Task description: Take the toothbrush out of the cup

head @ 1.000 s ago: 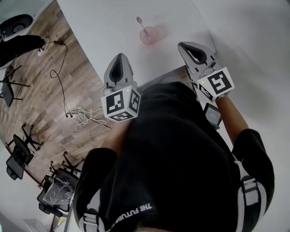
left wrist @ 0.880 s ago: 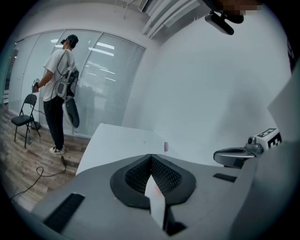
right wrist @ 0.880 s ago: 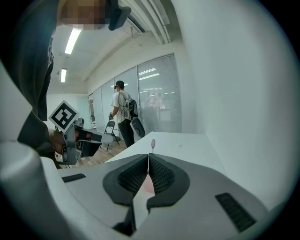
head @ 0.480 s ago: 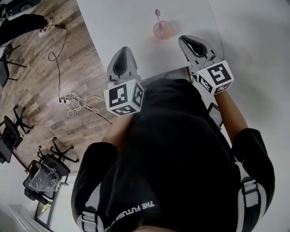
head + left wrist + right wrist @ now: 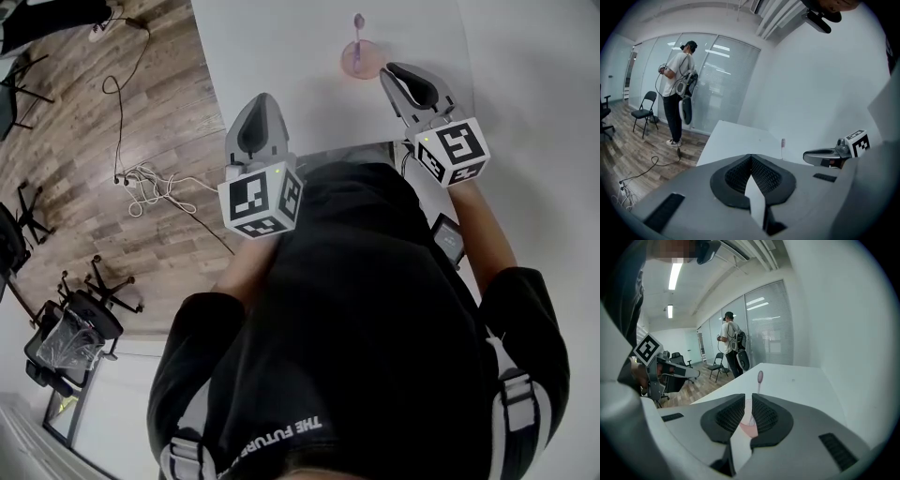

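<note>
Now holding the right gripper (image 5: 389, 68) low over the white table (image 5: 281, 56), tip just beside the translucent pink cup (image 5: 359, 58), with contact impossible to judge from the head view. Leaving only a narrow slit between its jaws, as seen in the right gripper view, and gripping nothing, with the cup showing through that slit beyond the pads. Finding the toothbrush (image 5: 357, 28) standing nearly upright inside the cup, pinkish bristle head pointing up and rising clear of the rim. Holding the left gripper (image 5: 258, 98) further back and to the left, over the table's near corner and well apart from the cup. Pressing its jaws together until the tips are meeting, with nothing caught between them. Wearing a black top (image 5: 356, 309). Looking past the table edge onto a wood floor (image 5: 103, 141) carrying a tangle of cables (image 5: 145, 180) and some office chairs (image 5: 75, 328). Catching, in the left gripper view, another person (image 5: 677, 89) standing by a glass wall (image 5: 722, 79), near a black folding chair (image 5: 644, 110)
</note>
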### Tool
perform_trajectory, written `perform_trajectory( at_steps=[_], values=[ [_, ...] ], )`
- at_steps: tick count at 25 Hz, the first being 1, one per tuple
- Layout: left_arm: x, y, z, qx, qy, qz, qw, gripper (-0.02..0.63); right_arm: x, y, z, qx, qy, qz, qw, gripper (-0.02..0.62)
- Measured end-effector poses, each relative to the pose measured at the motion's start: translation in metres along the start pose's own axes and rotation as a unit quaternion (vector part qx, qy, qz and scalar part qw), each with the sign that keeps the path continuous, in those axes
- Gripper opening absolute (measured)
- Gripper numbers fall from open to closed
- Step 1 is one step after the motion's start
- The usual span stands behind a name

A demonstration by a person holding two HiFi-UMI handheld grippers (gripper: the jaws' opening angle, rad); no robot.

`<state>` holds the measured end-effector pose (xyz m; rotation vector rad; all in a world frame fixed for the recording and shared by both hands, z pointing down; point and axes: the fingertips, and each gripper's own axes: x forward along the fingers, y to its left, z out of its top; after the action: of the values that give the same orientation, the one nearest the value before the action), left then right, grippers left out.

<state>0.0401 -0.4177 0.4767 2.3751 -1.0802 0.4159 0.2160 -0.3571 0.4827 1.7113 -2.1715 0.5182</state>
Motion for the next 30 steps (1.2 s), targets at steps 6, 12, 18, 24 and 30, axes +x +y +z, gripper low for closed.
perform_trajectory(
  at_steps=[6, 12, 18, 24, 30],
  values=[
    [-0.005, 0.013, -0.006, -0.009, 0.003, 0.021, 0.9997, 0.015, 0.016, -0.002, -0.007, -0.002, 0.014, 0.007, 1.000, 0.071],
    [-0.005, 0.025, -0.010, -0.018, 0.008, 0.045, 0.9988, 0.015, 0.032, -0.003, -0.014, 0.005, 0.027, 0.017, 0.999, 0.074],
    [-0.011, 0.023, -0.008, -0.018, 0.014, 0.060, 0.9979, 0.015, 0.037, -0.004, -0.016, 0.005, 0.035, 0.027, 0.999, 0.077],
    [-0.017, 0.023, -0.006, -0.017, 0.020, 0.074, 0.9969, 0.015, 0.041, -0.005, -0.017, 0.002, 0.043, 0.037, 0.998, 0.091],
    [-0.013, 0.027, -0.002, -0.020, 0.018, 0.095, 0.9952, 0.015, 0.053, -0.010, -0.022, 0.004, 0.049, 0.054, 0.997, 0.091]
  ],
)
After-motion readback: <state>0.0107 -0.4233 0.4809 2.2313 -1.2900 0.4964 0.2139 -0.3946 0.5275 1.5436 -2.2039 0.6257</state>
